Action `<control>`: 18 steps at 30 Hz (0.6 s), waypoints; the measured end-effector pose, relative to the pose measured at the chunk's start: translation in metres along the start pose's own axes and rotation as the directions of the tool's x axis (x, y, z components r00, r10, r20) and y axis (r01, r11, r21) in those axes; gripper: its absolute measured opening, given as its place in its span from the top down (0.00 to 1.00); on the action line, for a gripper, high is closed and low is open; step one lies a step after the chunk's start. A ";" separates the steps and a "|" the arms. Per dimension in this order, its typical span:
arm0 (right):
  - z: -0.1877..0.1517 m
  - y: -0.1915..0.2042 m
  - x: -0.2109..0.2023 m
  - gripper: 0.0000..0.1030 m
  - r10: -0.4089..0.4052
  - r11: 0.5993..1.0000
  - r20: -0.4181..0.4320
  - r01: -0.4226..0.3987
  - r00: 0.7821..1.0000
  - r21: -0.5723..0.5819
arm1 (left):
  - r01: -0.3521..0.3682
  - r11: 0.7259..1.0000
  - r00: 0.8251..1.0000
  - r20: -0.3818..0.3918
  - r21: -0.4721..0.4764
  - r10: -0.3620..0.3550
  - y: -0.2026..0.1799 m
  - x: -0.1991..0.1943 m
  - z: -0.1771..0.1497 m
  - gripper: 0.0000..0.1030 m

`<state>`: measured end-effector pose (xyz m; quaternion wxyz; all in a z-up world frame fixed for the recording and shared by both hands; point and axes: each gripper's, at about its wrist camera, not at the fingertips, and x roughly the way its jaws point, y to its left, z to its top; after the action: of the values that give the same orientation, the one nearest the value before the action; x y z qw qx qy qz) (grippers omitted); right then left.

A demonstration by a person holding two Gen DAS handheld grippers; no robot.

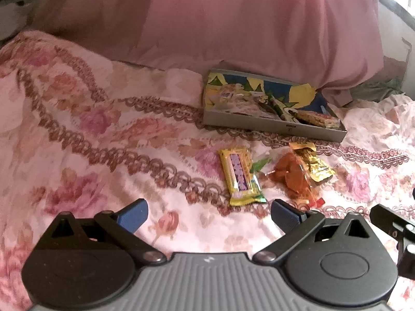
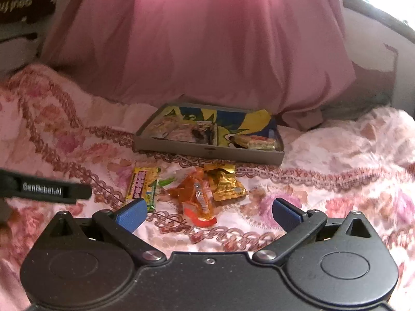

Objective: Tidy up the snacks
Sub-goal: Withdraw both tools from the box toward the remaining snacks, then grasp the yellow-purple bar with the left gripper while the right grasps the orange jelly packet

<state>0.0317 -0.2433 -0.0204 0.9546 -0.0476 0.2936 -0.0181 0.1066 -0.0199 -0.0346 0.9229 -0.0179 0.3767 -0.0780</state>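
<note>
Right wrist view: your wide-open, empty right tool (image 2: 208, 213) has the crinkly orange plastic snack packet (image 2: 198, 194) at 12 o'clock, nearest.

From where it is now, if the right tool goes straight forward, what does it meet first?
Probably the orange snack packet, lying on the bedspread just ahead of the open right tool. Depth is hard to judge here.
</note>
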 end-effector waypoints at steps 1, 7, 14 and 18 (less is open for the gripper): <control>0.002 -0.001 0.003 0.01 -0.001 1.000 -0.002 0.001 1.000 -0.020 | 0.004 1.000 1.000 -0.004 0.005 -0.004 0.000 0.004 0.003 0.00; 0.009 -0.006 0.029 0.01 0.014 0.998 -0.015 -0.015 1.000 -0.068 | 0.049 0.999 0.995 -0.086 -0.008 -0.049 0.004 0.036 0.016 0.00; 0.010 -0.003 0.054 0.01 0.035 0.994 -0.016 -0.036 0.999 -0.103 | 0.043 0.999 0.996 -0.079 0.026 -0.041 0.000 0.069 0.033 0.00; 0.012 -0.003 0.069 0.01 0.038 0.992 -0.024 -0.040 0.999 -0.117 | 0.053 0.998 0.995 -0.085 0.034 -0.050 -0.003 0.087 0.039 0.00</control>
<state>0.0957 -0.2494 -0.0491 0.9471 -0.0976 0.3051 0.0172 0.1947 -0.0372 -0.0670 0.9040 -0.0074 0.4134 -0.1091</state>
